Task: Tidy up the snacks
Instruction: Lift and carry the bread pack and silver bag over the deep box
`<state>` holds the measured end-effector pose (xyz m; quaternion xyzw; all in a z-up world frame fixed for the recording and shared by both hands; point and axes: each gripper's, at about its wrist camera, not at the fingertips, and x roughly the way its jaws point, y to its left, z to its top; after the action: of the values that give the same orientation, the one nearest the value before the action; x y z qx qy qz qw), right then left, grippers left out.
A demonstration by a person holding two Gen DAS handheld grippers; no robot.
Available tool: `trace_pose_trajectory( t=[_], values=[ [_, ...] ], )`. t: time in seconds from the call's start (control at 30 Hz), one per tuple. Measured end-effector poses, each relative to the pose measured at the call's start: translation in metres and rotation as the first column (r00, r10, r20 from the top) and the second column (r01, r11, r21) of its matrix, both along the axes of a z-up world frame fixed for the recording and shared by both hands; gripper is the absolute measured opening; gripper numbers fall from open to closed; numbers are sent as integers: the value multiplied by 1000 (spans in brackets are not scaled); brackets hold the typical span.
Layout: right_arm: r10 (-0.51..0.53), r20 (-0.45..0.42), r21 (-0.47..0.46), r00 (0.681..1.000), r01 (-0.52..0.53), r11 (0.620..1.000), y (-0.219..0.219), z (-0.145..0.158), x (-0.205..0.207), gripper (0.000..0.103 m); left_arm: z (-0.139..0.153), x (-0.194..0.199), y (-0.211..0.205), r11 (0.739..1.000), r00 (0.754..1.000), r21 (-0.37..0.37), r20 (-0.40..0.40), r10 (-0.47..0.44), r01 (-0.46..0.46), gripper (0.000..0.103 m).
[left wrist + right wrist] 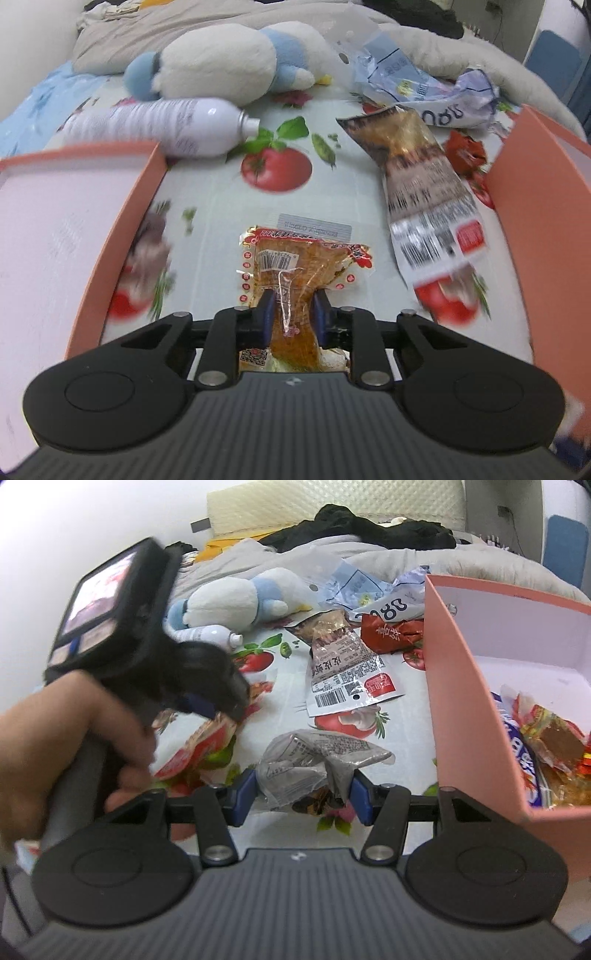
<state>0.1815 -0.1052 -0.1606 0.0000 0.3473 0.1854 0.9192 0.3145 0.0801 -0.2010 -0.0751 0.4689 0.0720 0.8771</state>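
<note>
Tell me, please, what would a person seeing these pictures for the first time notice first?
Probably the two sets of tongs: the left tongs pinch an orange snack packet, and the right tongs grip a crumpled grey wrapper. Next, the pink box on the right, already holding snacks.

Large dark digits reading "8802", seen upside down, mark the crumpled white-and-blue bag [384,607] just behind the red snack packet [391,633], whose gold characters are too small to read. Left of that red packet, the long brown-and-white snack pouch [343,672] carries a barcode and bold Chinese print, illegible here.
</note>
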Motion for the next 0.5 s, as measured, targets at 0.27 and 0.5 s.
trace_pose_trajectory(
  t=[0.27, 0.5],
  values=[
    [19, 17, -2, 1000, -19, 1000, -13, 16, -23, 56, 15, -80, 9, 991, 998, -124, 34, 56, -51, 25],
    [6, 56, 23, 998, -7, 1000, -30, 41, -46, 56, 42, -140, 9, 981, 993, -180, 80, 91, -76, 25]
  ],
)
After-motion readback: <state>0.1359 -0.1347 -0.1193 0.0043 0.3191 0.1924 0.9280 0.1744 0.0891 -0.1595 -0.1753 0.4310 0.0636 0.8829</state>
